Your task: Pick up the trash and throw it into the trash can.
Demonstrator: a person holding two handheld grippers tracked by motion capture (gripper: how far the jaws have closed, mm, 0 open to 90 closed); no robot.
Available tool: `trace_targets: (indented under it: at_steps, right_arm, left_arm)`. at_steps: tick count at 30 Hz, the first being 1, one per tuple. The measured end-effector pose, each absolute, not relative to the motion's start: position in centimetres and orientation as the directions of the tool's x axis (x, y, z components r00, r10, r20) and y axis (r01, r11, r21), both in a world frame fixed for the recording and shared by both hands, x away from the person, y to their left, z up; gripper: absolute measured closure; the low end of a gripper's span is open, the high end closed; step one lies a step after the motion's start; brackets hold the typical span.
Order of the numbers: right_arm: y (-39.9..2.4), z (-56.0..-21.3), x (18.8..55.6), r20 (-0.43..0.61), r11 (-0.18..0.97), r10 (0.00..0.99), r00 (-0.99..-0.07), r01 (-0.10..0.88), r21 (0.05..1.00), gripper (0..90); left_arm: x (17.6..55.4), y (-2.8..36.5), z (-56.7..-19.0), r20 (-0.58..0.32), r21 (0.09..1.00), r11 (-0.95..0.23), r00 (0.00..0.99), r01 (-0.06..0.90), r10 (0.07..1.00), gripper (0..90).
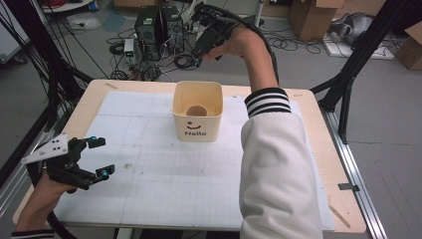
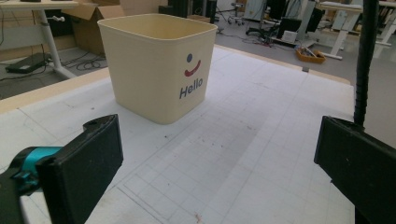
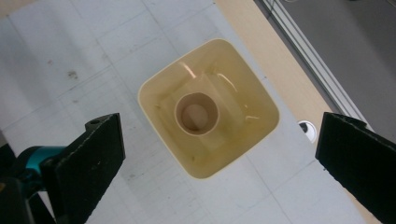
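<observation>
A cream square bin (image 1: pixel 197 116) printed with a smiley and "Hello" stands upright near the middle back of the table. A tan cup (image 3: pixel 196 113) stands upright on the bin's floor, mouth up. My right gripper (image 1: pixel 200 56) hovers high above the bin, pointing down, open and holding nothing; its view looks straight into the bin (image 3: pixel 208 112). My left gripper (image 1: pixel 99 157) rests low at the table's front left, open and holding nothing, facing the bin (image 2: pixel 159 63) across bare mat.
A white gridded mat (image 1: pixel 164 169) covers the wooden table (image 1: pixel 92 97). Black frame posts (image 1: pixel 354 74) stand at the right, cables and computer towers (image 1: pixel 159 25) lie on the floor behind. A small round hole (image 3: pixel 308 128) sits in the tabletop beside the bin.
</observation>
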State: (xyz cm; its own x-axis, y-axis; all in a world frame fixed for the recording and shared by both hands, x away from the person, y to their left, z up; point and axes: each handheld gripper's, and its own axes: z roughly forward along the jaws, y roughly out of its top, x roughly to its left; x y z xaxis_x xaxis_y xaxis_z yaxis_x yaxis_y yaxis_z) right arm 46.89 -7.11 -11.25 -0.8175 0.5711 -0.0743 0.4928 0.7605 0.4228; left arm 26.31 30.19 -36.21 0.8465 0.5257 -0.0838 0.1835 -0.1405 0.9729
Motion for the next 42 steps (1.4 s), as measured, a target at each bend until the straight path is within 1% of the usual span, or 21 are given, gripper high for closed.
trace_targets:
  at_steps: [8,16,18,19,23,27,30,33,35,42]
  right_arm:
    - [-9.7,-12.5,44.3,-0.073,0.75,0.557,-0.827,0.464,0.471,0.2]
    - [-12.7,-14.4,41.1,-0.094,0.725,0.538,-0.838,0.403,0.559,0.2]
    - [-13.4,-15.0,40.3,-0.076,0.712,0.536,-0.841,0.402,0.576,0.2]
    - [-13.8,-15.2,40.0,-0.092,0.711,0.534,-0.84,0.388,0.587,0.2]
    - [-15.7,-16.2,38.6,-0.085,0.666,0.541,-0.836,0.365,0.651,0.2]
    - [-17.4,-17.6,37.1,-0.072,0.633,0.54,-0.838,0.349,0.691,0.2]
    - [-18.6,-19.0,36.0,-0.084,0.616,0.543,-0.836,0.328,0.716,0.2]
    - [-20.0,-20.2,34.8,-0.096,0.579,0.541,-0.836,0.288,0.763,0.2]
    - [-21.1,-21.1,34.2,-0.076,0.543,0.54,-0.838,0.278,0.792,0.2]
    - [-24.1,-23.8,32.0,-0.049,0.46,0.559,-0.828,0.26,0.849,0.2]
  left_arm:
    - [26.3,30.1,-36.2,-0.081,0.973,-0.142,0.845,0.182,0.528,1.7]
    - [26.3,30.1,-36.2,-0.08,0.971,-0.147,0.841,0.186,0.536,1.7]
    - [26.3,30.1,-36.3,-0.08,0.971,-0.149,0.841,0.188,0.535,1.7]
    - [26.3,30.1,-36.3,-0.078,0.971,-0.152,0.84,0.187,0.537,1.7]
    - [26.3,29.9,-36.3,-0.077,0.97,-0.156,0.838,0.189,0.539,1.7]
    - [26.4,29.8,-36.5,-0.083,0.969,-0.152,0.834,0.196,0.546,1.7]
    - [26.4,29.9,-36.5,-0.088,0.969,-0.145,0.833,0.198,0.546,1.7]
    - [26.3,29.9,-36.5,-0.087,0.97,-0.144,0.835,0.195,0.544,1.7]
    - [26.3,29.9,-36.5,-0.085,0.97,-0.148,0.835,0.195,0.544,1.7]
    - [26.3,29.7,-36.6,-0.082,0.969,-0.152,0.838,0.193,0.54,1.7]
